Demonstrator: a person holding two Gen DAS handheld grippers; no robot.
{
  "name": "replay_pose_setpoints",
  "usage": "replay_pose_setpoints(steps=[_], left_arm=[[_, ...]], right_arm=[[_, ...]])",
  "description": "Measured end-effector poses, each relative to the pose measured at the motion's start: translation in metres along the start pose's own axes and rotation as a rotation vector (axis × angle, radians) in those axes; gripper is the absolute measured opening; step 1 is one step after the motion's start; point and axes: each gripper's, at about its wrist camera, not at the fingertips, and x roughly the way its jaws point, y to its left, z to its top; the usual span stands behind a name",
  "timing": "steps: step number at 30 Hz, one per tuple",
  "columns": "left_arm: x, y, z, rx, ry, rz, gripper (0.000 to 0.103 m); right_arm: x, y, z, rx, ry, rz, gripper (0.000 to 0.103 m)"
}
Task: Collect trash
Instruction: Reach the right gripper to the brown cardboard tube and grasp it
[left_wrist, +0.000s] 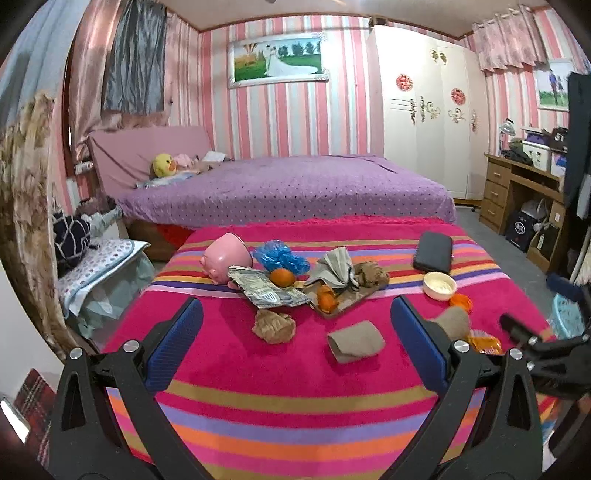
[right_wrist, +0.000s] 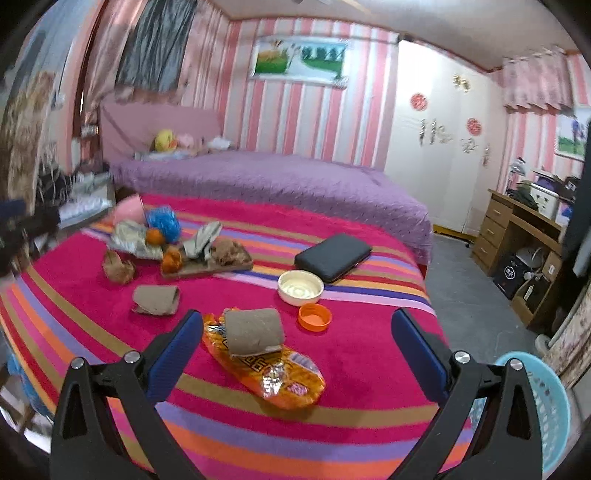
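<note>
Trash lies on a striped pink cloth (left_wrist: 258, 369). In the left wrist view I see a crumpled brown paper ball (left_wrist: 274, 325), a flattened brown paper roll (left_wrist: 355, 342), a silver wrapper (left_wrist: 267, 290), blue plastic (left_wrist: 280, 256) and orange peel (left_wrist: 327, 297). My left gripper (left_wrist: 295, 350) is open and empty, above the cloth in front of the roll. In the right wrist view an orange snack wrapper (right_wrist: 280, 376) lies under a brown paper roll (right_wrist: 253, 330). My right gripper (right_wrist: 295, 354) is open and empty, hovering over that wrapper.
A light blue basket (right_wrist: 546, 402) stands on the floor at the right. A black case (right_wrist: 332, 256), a cream bowl (right_wrist: 300, 287), an orange lid (right_wrist: 314, 316), a wooden board (right_wrist: 207, 264) and a tipped pink piggy bin (left_wrist: 225, 258) are on the cloth. A purple bed (left_wrist: 288, 188) lies behind.
</note>
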Motion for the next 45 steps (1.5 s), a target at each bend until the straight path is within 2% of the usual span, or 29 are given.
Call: replay_pose_setpoints(steps=[3, 5, 9, 15, 19, 24, 30, 38, 42, 45], left_arm=[[0.019, 0.002, -0.008, 0.020, 0.015, 0.039, 0.098], [0.034, 0.005, -0.013, 0.021, 0.058, 0.043, 0.098], [0.048, 0.010, -0.019, 0.014, 0.095, 0.067, 0.098], [0.064, 0.017, -0.021, -0.021, 0.124, 0.072, 0.098], [0.074, 0.009, -0.023, -0.023, 0.142, 0.076, 0.098], [0.080, -0.007, -0.024, 0.006, 0.148, 0.099, 0.098], [0.094, -0.035, -0.022, -0.004, 0.197, 0.047, 0.098], [0.125, -0.068, -0.031, -0.005, 0.298, -0.005, 0.098], [0.136, -0.074, -0.039, -0.012, 0.335, 0.019, 0.098], [0.142, -0.075, -0.042, -0.021, 0.358, 0.023, 0.086]], right_arm=[[0.024, 0.004, -0.001, 0.015, 0.027, 0.046, 0.099], [0.041, 0.009, 0.000, 0.004, 0.056, 0.051, 0.099], [0.073, 0.018, -0.003, -0.023, 0.140, 0.061, 0.099], [0.098, 0.020, -0.011, -0.019, 0.215, 0.103, 0.096], [0.108, 0.021, -0.017, -0.029, 0.256, 0.154, 0.053], [0.094, 0.010, -0.012, -0.028, 0.208, 0.179, 0.053], [0.063, -0.020, -0.003, -0.040, 0.110, 0.052, 0.054], [0.053, -0.073, -0.009, 0.043, 0.112, -0.005, 0.054], [0.053, -0.086, -0.011, 0.072, 0.112, -0.014, 0.054], [0.053, -0.089, -0.013, 0.080, 0.120, -0.011, 0.054]])
